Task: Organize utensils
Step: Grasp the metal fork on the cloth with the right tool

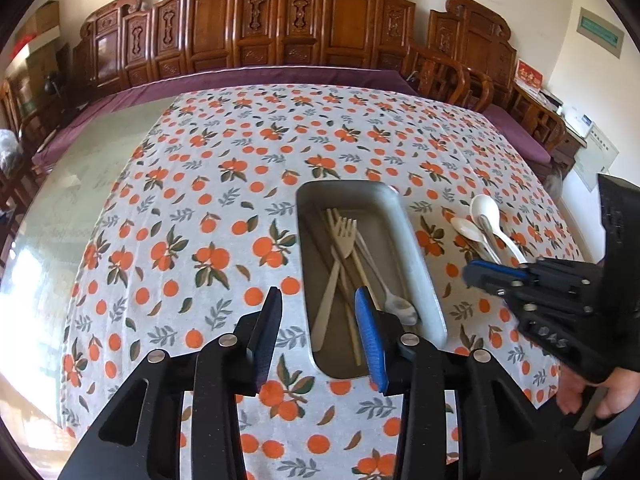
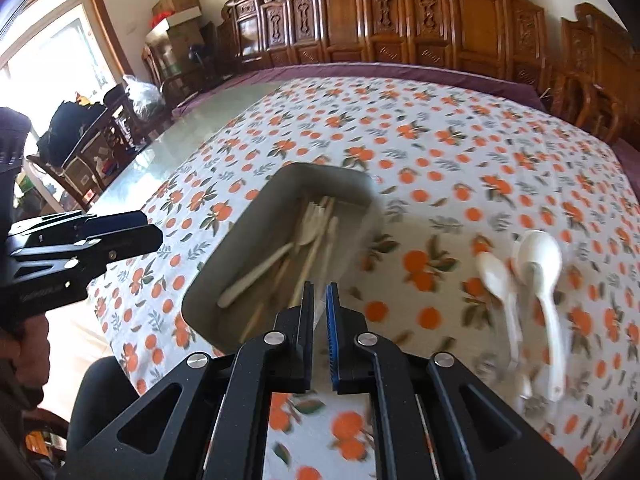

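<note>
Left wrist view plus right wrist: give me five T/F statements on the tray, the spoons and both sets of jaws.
1. The metal tray holds forks and chopsticks. True.
2. The white spoons lie inside the tray. False: they lie on the tablecloth, beside the tray.
3. The left gripper clamps a fork. False: its jaws stand apart with nothing between them.
4. The right gripper has its jaws nearly together. True: only a narrow gap shows, and whether anything thin sits in it I cannot tell.
5. The tablecloth is plain white. False: it is printed with oranges and leaves.
</note>
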A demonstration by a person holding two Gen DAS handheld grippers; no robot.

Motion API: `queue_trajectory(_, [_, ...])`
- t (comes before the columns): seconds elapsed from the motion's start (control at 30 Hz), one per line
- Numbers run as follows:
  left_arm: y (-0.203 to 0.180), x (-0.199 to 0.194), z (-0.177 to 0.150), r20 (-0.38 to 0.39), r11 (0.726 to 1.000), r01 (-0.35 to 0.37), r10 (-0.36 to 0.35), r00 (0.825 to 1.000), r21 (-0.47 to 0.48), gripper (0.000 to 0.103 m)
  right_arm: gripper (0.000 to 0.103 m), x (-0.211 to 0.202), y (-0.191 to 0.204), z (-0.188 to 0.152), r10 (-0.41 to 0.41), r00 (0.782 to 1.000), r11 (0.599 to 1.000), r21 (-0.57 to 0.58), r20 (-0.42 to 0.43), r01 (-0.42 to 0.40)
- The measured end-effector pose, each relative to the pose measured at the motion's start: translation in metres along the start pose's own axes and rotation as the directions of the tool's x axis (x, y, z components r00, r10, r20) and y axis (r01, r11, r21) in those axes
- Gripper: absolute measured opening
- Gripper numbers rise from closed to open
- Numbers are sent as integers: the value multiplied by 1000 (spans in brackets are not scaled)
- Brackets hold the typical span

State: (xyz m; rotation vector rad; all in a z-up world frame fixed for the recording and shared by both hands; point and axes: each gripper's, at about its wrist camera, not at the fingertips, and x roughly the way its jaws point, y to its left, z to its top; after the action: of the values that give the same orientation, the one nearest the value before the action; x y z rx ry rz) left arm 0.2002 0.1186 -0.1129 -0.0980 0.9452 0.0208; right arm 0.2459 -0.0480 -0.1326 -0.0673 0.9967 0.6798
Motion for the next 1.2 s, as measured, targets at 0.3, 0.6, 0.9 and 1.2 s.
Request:
queue_trajectory(0.3, [-25,3,4,1,999,22,-22,1000,34,43,9,-49,-46,-26,-69,996,997,42,50,67])
queue_trajectory(0.6, [-53,14,9,1,997,48,-49,999,61,76,15,-72,-92,-53,-152,988,986,77,35,149])
queue_trajectory(0.9, [-79,28,9,-22,993,69,-67,998,91,82,21,-63,-123,-63,-178,984,978,112,4,177])
queue_trajectory(1.2, [-92,33,3,-39,991,78,-74,997,112,82,21,-14,-139,-54,-159,985,976,140,-59,166])
